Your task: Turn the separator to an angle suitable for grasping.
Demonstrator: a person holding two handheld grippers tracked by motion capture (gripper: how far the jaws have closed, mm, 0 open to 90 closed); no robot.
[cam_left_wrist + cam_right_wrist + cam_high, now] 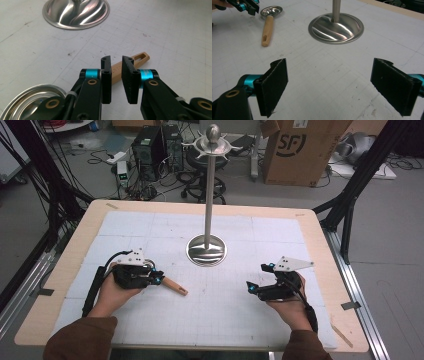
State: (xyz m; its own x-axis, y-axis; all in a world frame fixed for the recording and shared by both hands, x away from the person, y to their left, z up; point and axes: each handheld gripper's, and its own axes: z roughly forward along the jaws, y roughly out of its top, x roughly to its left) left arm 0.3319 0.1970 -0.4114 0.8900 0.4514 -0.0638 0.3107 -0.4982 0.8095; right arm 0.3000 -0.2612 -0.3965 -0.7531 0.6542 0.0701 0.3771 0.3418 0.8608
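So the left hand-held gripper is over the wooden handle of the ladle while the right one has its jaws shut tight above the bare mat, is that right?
Not quite: the right hand-held gripper has its jaws wide apart, as the right gripper view shows. The rest holds: the left hand-held gripper is over the ladle's wooden handle, and the right one is above the bare mat.
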